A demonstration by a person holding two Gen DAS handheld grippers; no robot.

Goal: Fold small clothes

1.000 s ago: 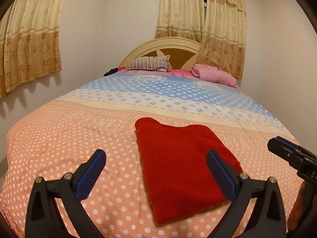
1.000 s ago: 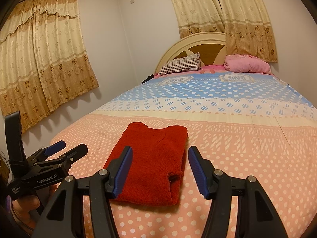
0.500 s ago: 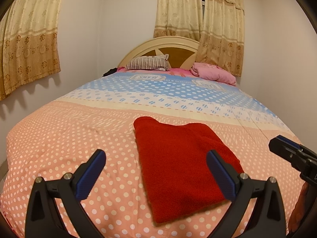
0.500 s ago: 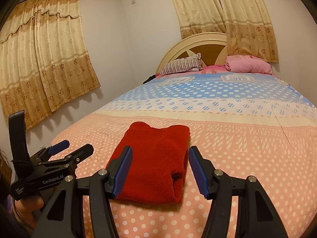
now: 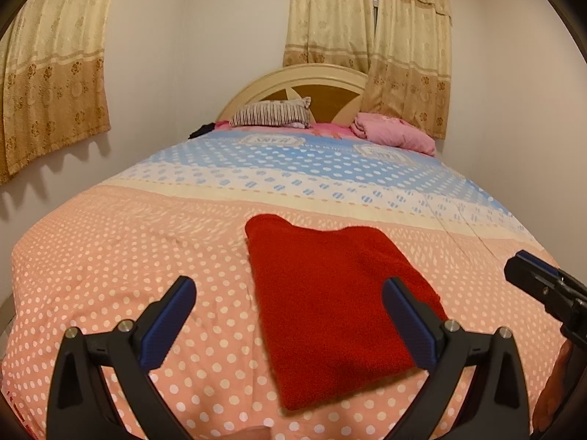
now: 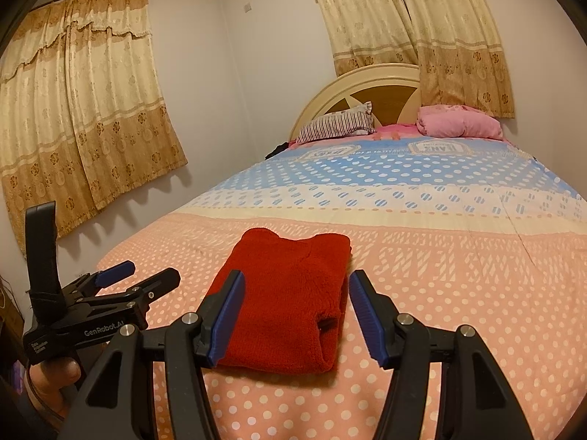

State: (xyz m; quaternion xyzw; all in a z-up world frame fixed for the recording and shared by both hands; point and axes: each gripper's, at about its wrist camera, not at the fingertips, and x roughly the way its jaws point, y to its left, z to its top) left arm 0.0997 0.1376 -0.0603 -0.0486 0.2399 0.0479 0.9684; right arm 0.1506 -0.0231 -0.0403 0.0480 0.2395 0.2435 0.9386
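Note:
A red fleece garment (image 5: 330,293) lies folded into a neat rectangle on the peach, dotted end of the bedspread (image 5: 110,256). My left gripper (image 5: 293,315) hovers over its near end, jaws wide apart and holding nothing. The right gripper (image 6: 297,315) also stands open above the near edge of the same garment (image 6: 290,282), its blue pads clear of the cloth. Each gripper shows in the other's view: the left gripper (image 6: 146,275) at the garment's left, the right gripper (image 5: 528,271) at its right edge, only partly in frame.
The bed runs away toward a curved headboard (image 5: 315,84), with a striped pillow (image 5: 271,113) and a pink bundle (image 5: 396,134) at its head. Curtains (image 6: 80,117) hang on the left wall and behind the headboard. A hand (image 6: 55,370) holds the left gripper.
Almost nothing. The garment lies as before and both grippers stay open; the right wrist view has drifted only slightly.

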